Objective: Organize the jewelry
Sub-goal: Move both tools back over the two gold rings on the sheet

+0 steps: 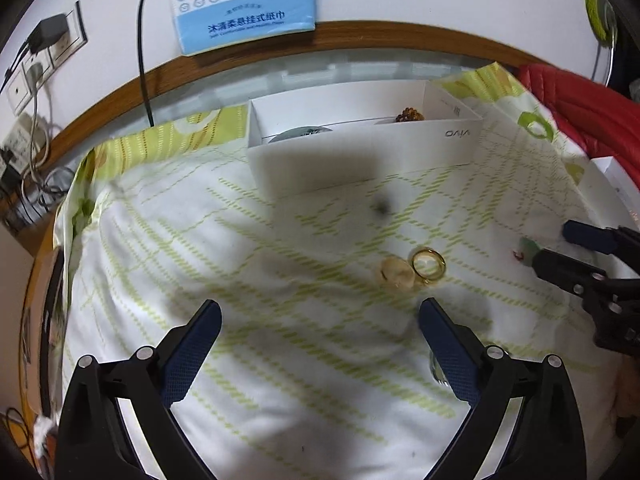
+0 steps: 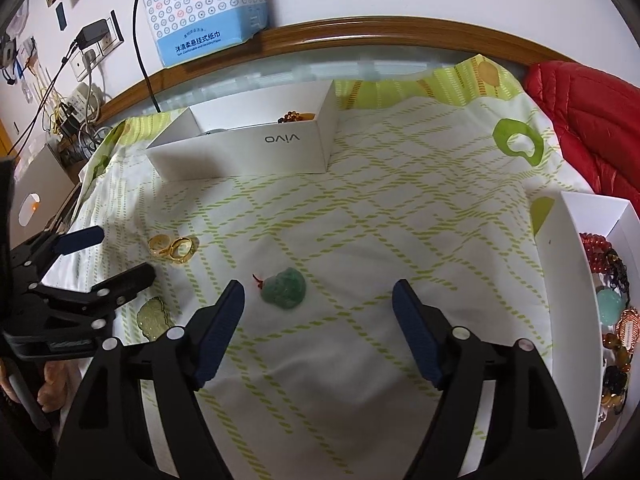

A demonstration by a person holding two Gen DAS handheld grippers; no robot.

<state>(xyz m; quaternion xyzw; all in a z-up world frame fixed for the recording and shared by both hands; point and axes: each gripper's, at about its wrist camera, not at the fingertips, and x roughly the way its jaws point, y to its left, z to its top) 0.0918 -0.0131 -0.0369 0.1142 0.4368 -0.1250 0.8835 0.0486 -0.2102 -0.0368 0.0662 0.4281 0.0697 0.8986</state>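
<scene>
Two gold rings point(image 1: 428, 265) point(image 2: 174, 247) lie touching on the green-checked cloth point(image 2: 360, 220). My left gripper point(image 1: 320, 314) point(image 2: 120, 254) stands open just short of them, with nothing between its fingers. A green jade pendant point(image 2: 284, 290) point(image 1: 527, 249) with a red cord lies on the cloth just inside the left finger of my right gripper point(image 2: 320, 292) point(image 1: 554, 246). That gripper is open and its pads are clear of the pendant. A pale yellow-green pendant point(image 2: 154, 316) lies under the left gripper.
A white open box point(image 1: 360, 152) point(image 2: 256, 148) at the back holds brown beads. A second white box point(image 2: 568, 240) at the right holds several bead bracelets and pendants. A red quilted jacket point(image 2: 592, 120) lies at the back right. A tissue pack point(image 2: 200, 12) and cables hang on the wall.
</scene>
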